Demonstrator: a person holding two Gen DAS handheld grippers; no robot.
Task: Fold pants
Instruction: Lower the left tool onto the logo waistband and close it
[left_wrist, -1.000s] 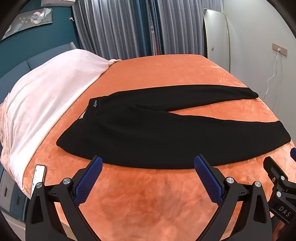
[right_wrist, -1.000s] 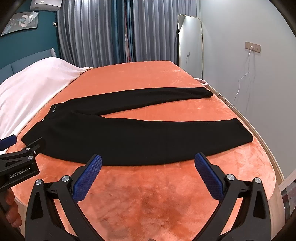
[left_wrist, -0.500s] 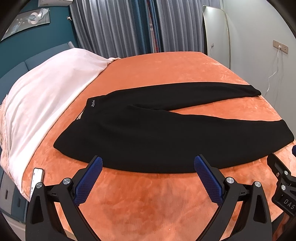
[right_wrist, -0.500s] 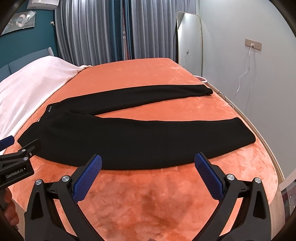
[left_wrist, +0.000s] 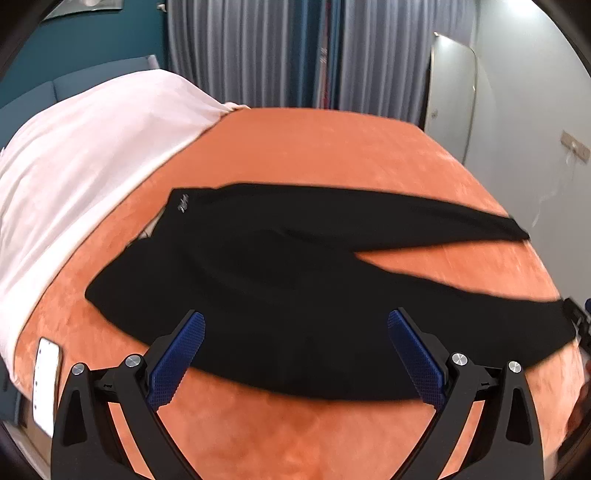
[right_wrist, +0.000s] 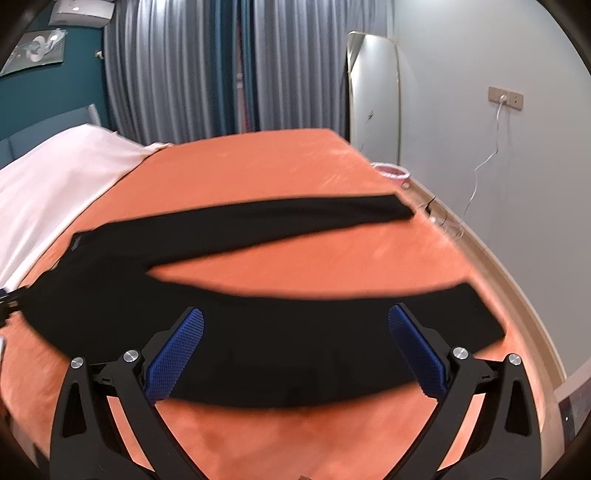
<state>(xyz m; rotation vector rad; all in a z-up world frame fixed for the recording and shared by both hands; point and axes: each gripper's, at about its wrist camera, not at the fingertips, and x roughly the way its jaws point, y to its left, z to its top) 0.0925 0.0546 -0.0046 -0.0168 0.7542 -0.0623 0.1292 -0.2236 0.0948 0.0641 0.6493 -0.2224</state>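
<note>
Soft orange bed cover (left_wrist: 332, 162) holds long black pants (left_wrist: 295, 280), spread flat, legs apart. Left gripper (left_wrist: 295, 350) and right gripper (right_wrist: 295, 350) both wide open, empty, now closer over near pant leg than half second ago. Picture blurry.

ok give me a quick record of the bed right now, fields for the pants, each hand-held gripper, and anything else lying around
pants: black pants spread flat, unfolded, waist toward the white cover, legs splayed apart
surface: orange blanket on the bed
left hand-held gripper: left hand-held gripper open, over the near edge of the pants, holding nothing
right hand-held gripper: right hand-held gripper open, over the near leg, holding nothing
other items: white cover at the head end; phone at the bed's near left corner
image quality: both views motion-blurred
</note>
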